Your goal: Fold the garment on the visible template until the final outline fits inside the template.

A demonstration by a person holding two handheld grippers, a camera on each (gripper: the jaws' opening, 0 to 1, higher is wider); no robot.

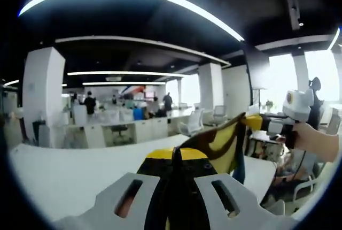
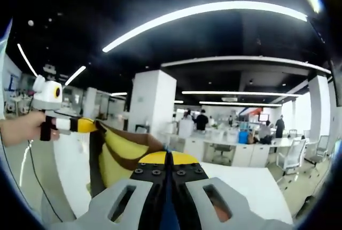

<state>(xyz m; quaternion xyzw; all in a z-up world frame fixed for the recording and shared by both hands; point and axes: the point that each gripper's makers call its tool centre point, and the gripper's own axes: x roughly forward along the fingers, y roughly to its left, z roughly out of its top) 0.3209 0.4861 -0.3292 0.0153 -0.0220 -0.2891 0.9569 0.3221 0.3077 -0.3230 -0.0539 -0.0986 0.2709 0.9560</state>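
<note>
No brand, label or writing can be read anywhere. In the left gripper view, the left gripper (image 1: 176,160) is seen with its jaws pressed together on the garment (image 1: 222,144), a yellow and brown cloth that is stretched taut toward three o'clock, where the right gripper (image 1: 291,117) is held in a hand (image 1: 315,142). A white table (image 1: 64,176) lies underneath. In the right gripper view, the left gripper (image 2: 59,117) is met at nine o'clock, then the garment (image 2: 120,152), then the right gripper (image 2: 168,160), its jaws pinched shut on the cloth. The garment's lower part is hidden behind the jaws. Several distant people are too small to be counted.
</note>
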